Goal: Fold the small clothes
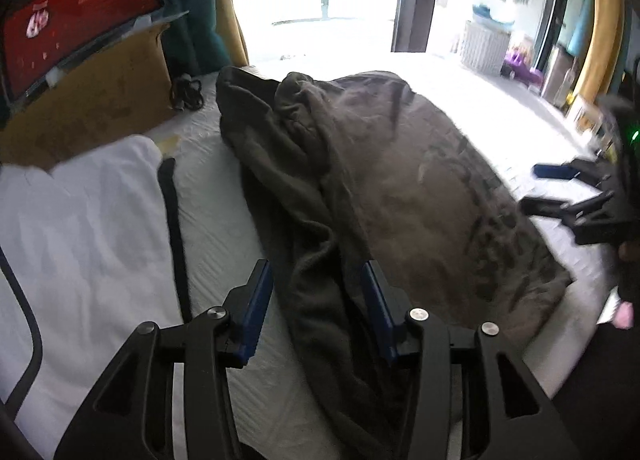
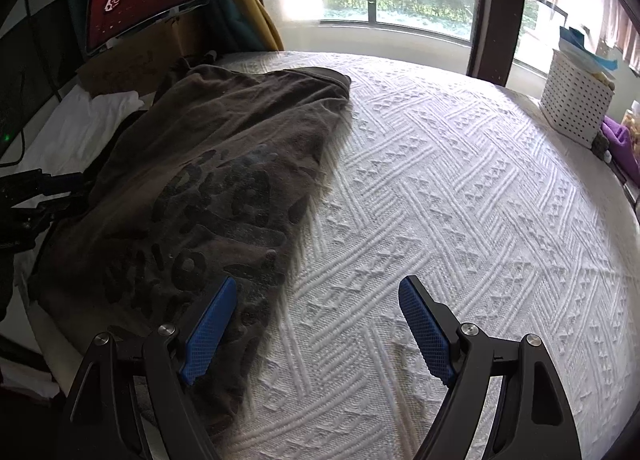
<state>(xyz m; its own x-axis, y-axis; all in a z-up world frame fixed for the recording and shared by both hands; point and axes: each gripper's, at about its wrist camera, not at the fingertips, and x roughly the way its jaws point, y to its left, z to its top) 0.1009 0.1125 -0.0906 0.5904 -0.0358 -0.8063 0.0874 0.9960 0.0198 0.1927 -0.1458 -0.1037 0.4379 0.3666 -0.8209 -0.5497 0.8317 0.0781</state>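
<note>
A dark brown T-shirt (image 1: 400, 188) with a dark print lies on the white textured bedspread (image 1: 216, 260), its left side bunched in folds. My left gripper (image 1: 316, 268) is open, its jaws standing on either side of the bunched left edge near the hem. My right gripper (image 2: 318, 284) is open and empty, just above the bedspread (image 2: 460, 200) beside the shirt's right edge (image 2: 208, 180). It also shows at the right of the left wrist view (image 1: 560, 188), and the left gripper at the left of the right wrist view (image 2: 44, 188).
A folded white garment (image 1: 80, 228) with a black strap (image 1: 176, 236) lies left of the shirt. A cardboard box (image 1: 92, 100) holding a red package (image 1: 76, 16) stands at the back left. A white perforated basket (image 2: 576, 100) and purple items (image 2: 620, 140) stand by the window at the right.
</note>
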